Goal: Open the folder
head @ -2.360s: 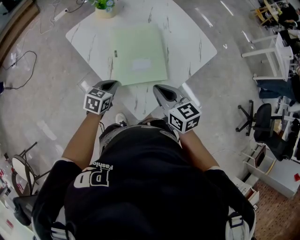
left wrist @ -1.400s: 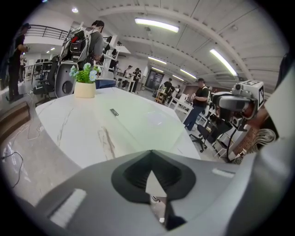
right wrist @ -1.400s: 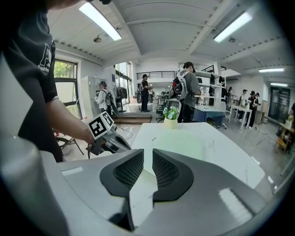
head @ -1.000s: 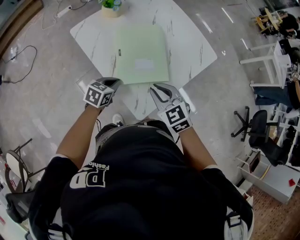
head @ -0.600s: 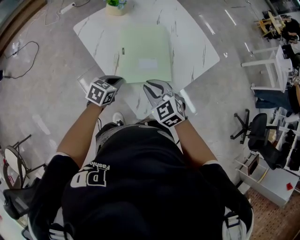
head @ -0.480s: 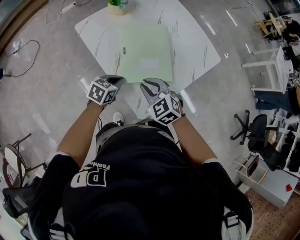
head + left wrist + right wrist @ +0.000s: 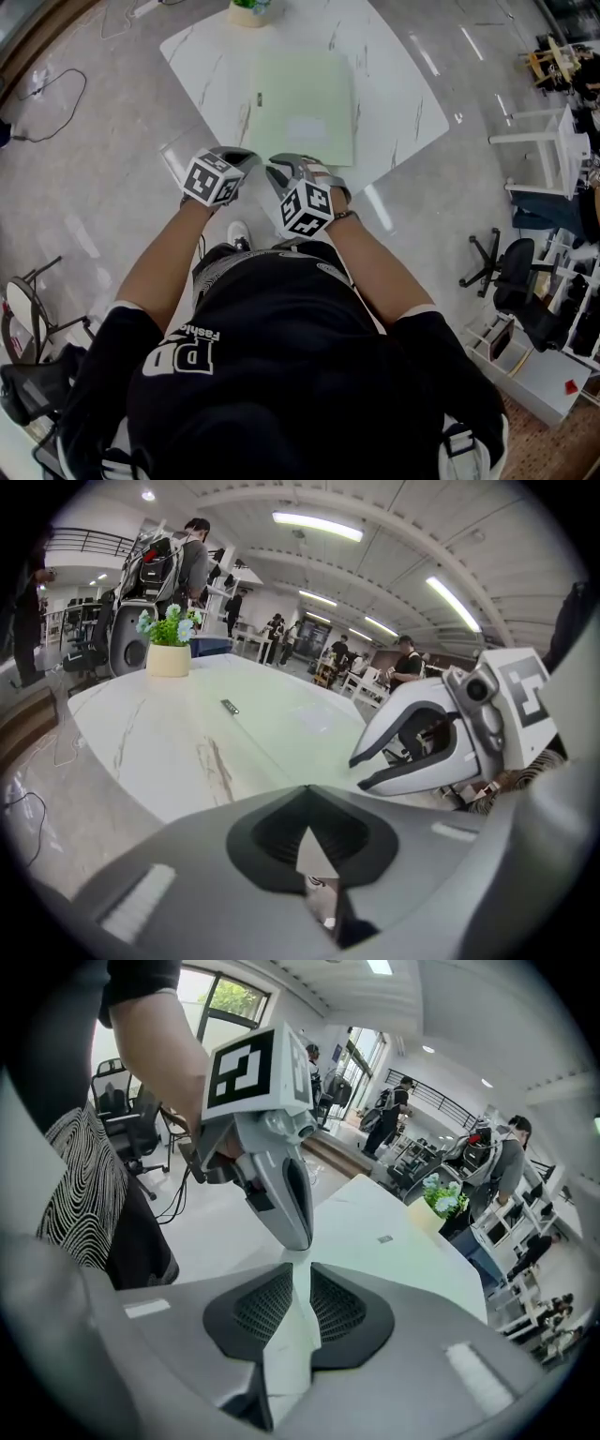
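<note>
folder point(image 7: 302, 108): pale green, lying flat and shut mid-desk point(image 7: 394, 75), small dark tab near its left edge
progress: basically zero, cover not lifted yet, whole opening left to do
left claw point(image 7: 236, 159): pressed together, empty, by the near corner of the desk
right claw point(image 7: 278, 169): only a thin slit apart, nothing in it, just beside the left one, at the folder's near edge, contact unclear
inside the folder: no idea, hidden while shut
pot point(image 7: 249, 9): far desk edge, little green plant in it
</note>
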`<state>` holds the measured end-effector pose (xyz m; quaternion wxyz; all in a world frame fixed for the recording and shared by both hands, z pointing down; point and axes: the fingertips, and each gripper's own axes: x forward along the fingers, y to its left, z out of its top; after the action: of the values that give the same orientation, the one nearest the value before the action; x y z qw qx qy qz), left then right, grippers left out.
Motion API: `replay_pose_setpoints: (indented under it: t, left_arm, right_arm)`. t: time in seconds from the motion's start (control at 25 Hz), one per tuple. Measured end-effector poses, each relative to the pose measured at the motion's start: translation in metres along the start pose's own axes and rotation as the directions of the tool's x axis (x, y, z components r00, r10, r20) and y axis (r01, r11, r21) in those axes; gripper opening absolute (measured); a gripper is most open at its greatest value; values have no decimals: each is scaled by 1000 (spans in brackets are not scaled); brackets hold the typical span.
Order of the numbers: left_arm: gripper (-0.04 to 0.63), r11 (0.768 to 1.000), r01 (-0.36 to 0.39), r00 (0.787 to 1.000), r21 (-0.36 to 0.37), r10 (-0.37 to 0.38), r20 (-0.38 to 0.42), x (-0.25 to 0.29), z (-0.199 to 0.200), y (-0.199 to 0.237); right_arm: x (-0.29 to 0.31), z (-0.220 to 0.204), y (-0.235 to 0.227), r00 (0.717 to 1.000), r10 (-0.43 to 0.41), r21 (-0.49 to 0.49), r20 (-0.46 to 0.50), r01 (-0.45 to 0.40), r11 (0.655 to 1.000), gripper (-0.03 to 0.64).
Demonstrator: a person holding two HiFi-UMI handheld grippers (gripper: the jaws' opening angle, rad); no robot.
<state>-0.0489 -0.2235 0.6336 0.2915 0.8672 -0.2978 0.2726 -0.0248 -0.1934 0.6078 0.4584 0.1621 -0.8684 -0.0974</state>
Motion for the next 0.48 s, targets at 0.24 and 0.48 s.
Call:
replay_pose_setpoints:
  t: [0.24, 0.48]
  left_arm:
    - [51, 1000, 5, 1000, -5, -5, 3, 0, 0, 0]
    - [51, 1000, 6, 1000, -9, -6, 11, -1, 0, -1]
  right_arm:
    - [20, 3, 8, 998, -12, -127, -58, 5, 992, 72]
    - [29, 7, 10, 995, -43, -233, -88, 21, 972, 77]
